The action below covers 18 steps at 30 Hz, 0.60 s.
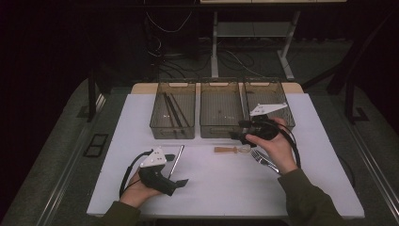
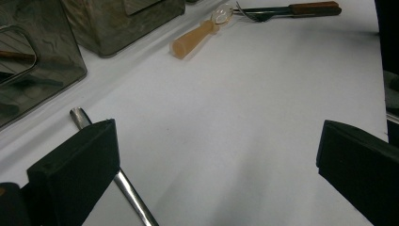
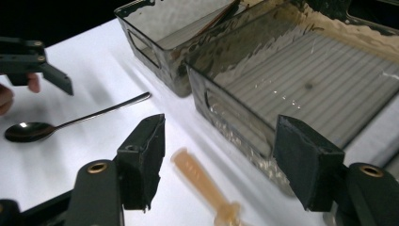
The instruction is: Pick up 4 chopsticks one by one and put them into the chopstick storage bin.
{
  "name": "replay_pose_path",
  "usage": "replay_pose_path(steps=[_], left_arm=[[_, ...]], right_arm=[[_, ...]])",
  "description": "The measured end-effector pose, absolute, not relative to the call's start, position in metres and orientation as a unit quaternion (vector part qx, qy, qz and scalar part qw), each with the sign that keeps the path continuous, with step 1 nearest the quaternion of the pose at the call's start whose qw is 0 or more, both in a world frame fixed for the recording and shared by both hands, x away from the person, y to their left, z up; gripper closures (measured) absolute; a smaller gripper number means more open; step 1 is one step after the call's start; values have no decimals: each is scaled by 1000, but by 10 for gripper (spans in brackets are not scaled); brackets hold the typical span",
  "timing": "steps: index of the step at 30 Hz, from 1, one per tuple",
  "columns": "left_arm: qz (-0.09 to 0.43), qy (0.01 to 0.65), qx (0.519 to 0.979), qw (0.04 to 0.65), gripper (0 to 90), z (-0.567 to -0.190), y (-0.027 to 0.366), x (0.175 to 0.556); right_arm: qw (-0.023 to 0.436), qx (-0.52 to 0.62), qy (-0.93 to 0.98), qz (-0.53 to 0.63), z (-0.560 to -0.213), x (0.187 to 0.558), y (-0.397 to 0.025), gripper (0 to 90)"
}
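Spoon [image 3: 70, 121] flat on table [image 1: 221, 188], just beside left gripper [image 1: 175, 170]; both grippers wide open, empty; right gripper [image 3: 219, 160] above small brush [image 3: 207, 188]; thin handle could slip, skidding toward bins [image 1: 173, 110].

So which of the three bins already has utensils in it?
The left bin: dark chopstick-like sticks lie in it. The middle bin looks empty, and the right bin is partly hidden by the right gripper, so its contents cannot be judged.
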<state>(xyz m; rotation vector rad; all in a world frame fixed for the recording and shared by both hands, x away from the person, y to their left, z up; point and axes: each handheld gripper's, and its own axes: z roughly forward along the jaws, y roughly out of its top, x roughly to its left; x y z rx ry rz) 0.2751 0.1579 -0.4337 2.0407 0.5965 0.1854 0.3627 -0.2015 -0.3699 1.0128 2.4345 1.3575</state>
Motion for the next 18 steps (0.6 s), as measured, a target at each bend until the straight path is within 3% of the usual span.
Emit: replay_pose_path(steps=[18], left_arm=[[82, 247, 840, 476, 0, -434, 157, 274]], right_arm=[[82, 354, 815, 451, -394, 316, -263, 363]])
